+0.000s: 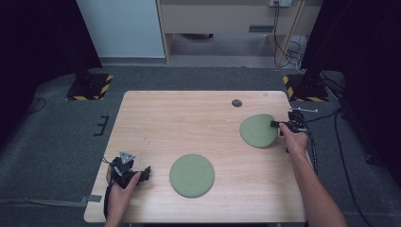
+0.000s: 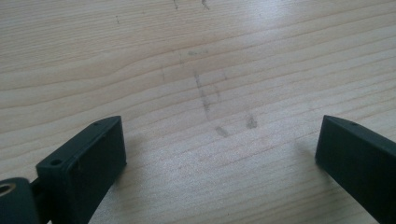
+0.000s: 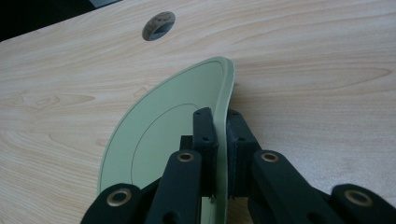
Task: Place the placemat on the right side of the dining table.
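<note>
On the pale wooden table (image 1: 198,118), two flat round green plates lie well apart: one (image 1: 191,175) near my edge, the other (image 1: 257,130) toward the far right. My right gripper (image 3: 221,126) pinches that far plate's rim, tilting it off the wood; stacking or moving it is, I judge, barely begun. My left gripper (image 2: 219,154) rests with jaws wide, holding nothing.

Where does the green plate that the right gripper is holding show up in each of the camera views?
High view: the held plate lies right of centre, pinched at its right rim by the right gripper.
Left gripper view: not in it.
Right gripper view: plate at centre, rim clamped.
Shared landmark: the table's round hole, beyond the plate.
</note>
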